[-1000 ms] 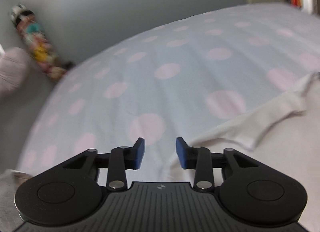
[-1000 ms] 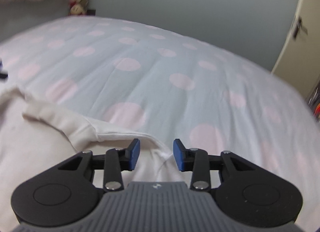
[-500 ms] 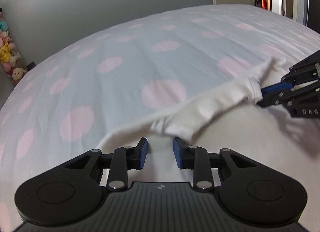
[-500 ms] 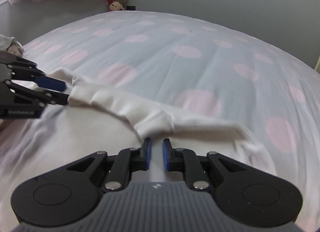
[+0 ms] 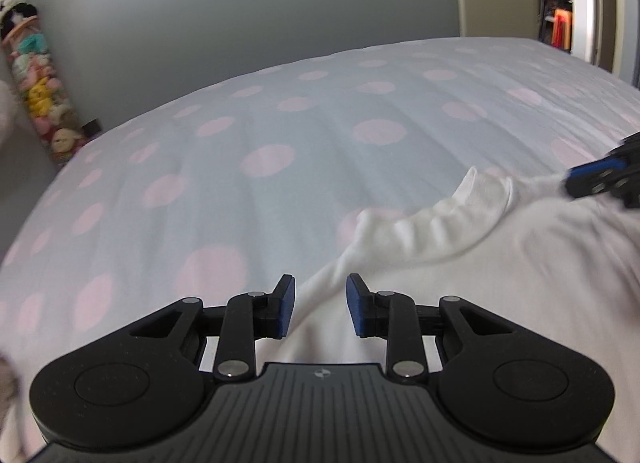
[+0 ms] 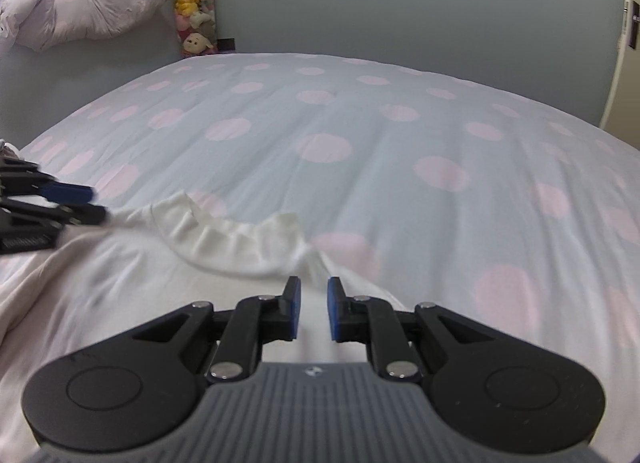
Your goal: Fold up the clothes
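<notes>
Tools [image 5: 320, 305] [image 6: 314, 309] gape over white garment [image 5: 440, 231], gripping nothing.

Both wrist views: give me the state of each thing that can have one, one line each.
Left gripper: open, white cloth between its blue pads.
Right gripper: narrowly open, white cloth between its pads.
White ribbed-collar garment: spread on the bed, unfolded, collar bunched.
Pale blue bedcover with pink dots: spread, lightly creased.

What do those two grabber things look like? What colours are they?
Both match. The left gripper and right gripper have black linkage arms with silver pins, round black side discs, a ribbed dark grey body with a tiny logo, and blue fingers.
</notes>
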Available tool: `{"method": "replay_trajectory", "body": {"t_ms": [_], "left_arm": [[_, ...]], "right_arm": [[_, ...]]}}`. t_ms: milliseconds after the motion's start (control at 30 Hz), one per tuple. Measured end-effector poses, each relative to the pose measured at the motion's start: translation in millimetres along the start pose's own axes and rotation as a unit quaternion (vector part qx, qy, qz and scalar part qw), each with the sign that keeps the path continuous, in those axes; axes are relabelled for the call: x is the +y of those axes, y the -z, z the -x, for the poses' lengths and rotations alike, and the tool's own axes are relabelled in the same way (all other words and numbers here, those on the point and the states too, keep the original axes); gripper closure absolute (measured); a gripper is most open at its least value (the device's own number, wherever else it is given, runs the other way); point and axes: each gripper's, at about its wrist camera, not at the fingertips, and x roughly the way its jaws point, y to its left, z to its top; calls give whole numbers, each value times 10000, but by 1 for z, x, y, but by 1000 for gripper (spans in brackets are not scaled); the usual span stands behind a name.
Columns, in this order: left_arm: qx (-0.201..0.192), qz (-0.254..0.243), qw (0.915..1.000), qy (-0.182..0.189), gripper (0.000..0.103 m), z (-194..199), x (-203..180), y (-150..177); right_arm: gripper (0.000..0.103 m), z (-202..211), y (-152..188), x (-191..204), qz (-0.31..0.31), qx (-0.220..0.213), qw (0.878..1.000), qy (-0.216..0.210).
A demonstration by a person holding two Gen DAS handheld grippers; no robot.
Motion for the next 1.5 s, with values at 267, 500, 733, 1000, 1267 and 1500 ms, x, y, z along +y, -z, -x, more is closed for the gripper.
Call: {"method": "replay_trajectory", "body": {"t_ms": [267, 500, 733, 1000, 1267, 1500], "left_arm": [[507, -134, 9974, -500, 76, 97, 25, 68], [669, 466, 9935, -788, 76, 163, 37, 124], [786, 1149, 9857, -951, 76, 187, 27, 168], [824, 913, 9865, -1084, 76, 191, 6, 194], [788, 1286, 9843, -918, 75, 195, 16, 201], [805, 1261, 9854, -812, 75, 192, 14, 201]], "right_arm": [[87, 105, 68, -30, -178, 438, 9981, 384], [87, 190, 159, -53, -707, 956, 9911, 598], [73, 245, 222, -55, -1203, 1348, 9829, 351], [65, 244, 240, -39, -1277, 1777, 9758, 17], [98, 242, 220, -13, -1137, 1561, 9811, 127], [98, 238, 175, 36, -812, 1214, 9888, -299]]}}
